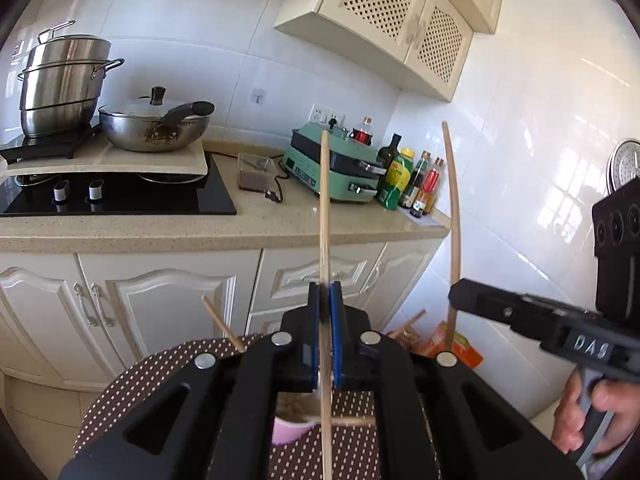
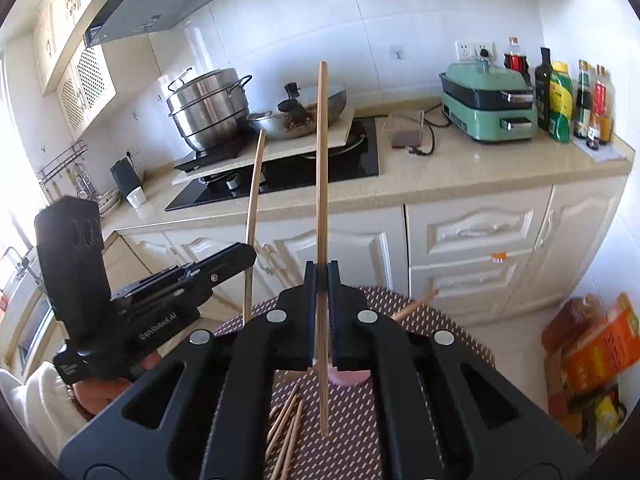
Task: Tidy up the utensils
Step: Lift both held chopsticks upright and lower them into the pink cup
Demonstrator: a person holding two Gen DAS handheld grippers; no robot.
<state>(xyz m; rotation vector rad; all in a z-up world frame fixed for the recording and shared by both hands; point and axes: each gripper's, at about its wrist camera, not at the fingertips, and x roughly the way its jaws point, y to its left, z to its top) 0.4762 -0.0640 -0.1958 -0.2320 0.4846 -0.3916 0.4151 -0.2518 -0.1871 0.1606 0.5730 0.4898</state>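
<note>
Left tongs (image 1: pixel 325 296): closed narrowly on one wooden chopstick (image 1: pixel 325 208), which stands nearly upright between the blue pads, its upper length rising well above them and its lower end hanging below. Right tongs (image 2: pixel 321 276): likewise closed on a second chopstick (image 2: pixel 322 184), upright, clamped at about mid-length.

Each pair of tongs appears in the other's view, off to the side with its stick pointing up; a hand (image 1: pixel 592 412) grips the right handle.

Beneath both: a round table with a brown polka-dot cloth (image 2: pixel 352 440). On it, a loose bundle of chopsticks (image 2: pixel 286 420) lying flat below the right tongs, and a pink cup (image 1: pixel 290 430) directly under the left tongs, its contents unclear. Two further sticks project past the table edge (image 1: pixel 222 326).

Beyond: cream cabinets under a speckled counter (image 1: pixel 256 224) carrying a black hob (image 1: pixel 120 196), a steel steamer pot (image 1: pixel 62 84), a lidded wok (image 1: pixel 154 126), a green electric cooker (image 1: pixel 336 168) and a row of bottles (image 1: pixel 408 176). Orange packages (image 2: pixel 600 344) sit on the floor.
</note>
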